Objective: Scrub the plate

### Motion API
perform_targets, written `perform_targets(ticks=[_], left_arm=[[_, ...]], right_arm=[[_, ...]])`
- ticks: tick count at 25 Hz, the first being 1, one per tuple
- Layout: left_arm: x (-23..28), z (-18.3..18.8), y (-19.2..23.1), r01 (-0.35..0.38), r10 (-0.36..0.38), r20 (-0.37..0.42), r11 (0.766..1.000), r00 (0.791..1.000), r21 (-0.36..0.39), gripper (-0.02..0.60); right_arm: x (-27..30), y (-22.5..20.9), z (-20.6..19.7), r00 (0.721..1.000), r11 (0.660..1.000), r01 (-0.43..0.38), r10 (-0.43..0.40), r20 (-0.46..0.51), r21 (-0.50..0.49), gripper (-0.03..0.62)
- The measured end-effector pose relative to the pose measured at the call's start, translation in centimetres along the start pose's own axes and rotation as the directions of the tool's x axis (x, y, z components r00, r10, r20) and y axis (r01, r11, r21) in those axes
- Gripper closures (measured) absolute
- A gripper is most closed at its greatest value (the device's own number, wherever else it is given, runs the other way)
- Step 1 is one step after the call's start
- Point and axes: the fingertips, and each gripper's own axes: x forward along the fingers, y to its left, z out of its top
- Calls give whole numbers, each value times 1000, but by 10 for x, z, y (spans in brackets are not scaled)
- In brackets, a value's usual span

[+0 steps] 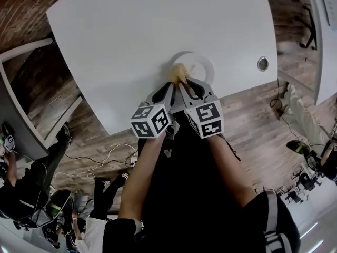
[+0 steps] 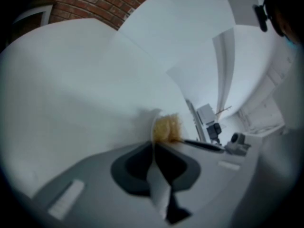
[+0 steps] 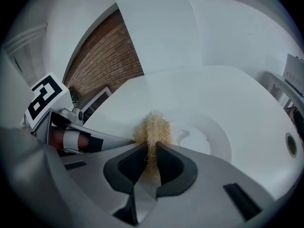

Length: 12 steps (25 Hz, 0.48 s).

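A white plate [image 1: 201,66] lies on the white table [image 1: 131,46] near its front edge. A yellowish fibrous scrubber [image 1: 179,71] rests on the plate's near-left rim. My right gripper [image 1: 182,83] is shut on the scrubber [image 3: 152,126], whose tuft sticks out past the jaws over the plate [image 3: 211,134]. My left gripper [image 1: 172,85] comes in from the left and is shut on the plate's rim [image 2: 154,124] right beside the scrubber [image 2: 167,127]. Both gripper tips almost touch each other. In the right gripper view the left gripper's fingers [image 3: 114,141] point at the scrubber.
A round metal grommet [image 1: 263,64] is set in the table right of the plate. The table's front edge runs just under the grippers. Below it are wooden flooring with cables [image 1: 100,159] and people at the lower left [image 1: 31,188]. A brick wall [image 3: 107,56] stands behind.
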Motion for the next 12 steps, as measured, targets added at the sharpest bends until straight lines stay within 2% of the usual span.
perform_targets(ticks=[7,12], left_arm=[[-3,2,1,-4,4,12,1000,1000,-19,557],[-3,5,-1,-10,11,19,1000,1000,-23,555]], right_arm=[[-1,-3,1,1000,1000,-2,2,-6,7,549],[-10,-19,-4,1000,999,25,-25,-11,21,549]])
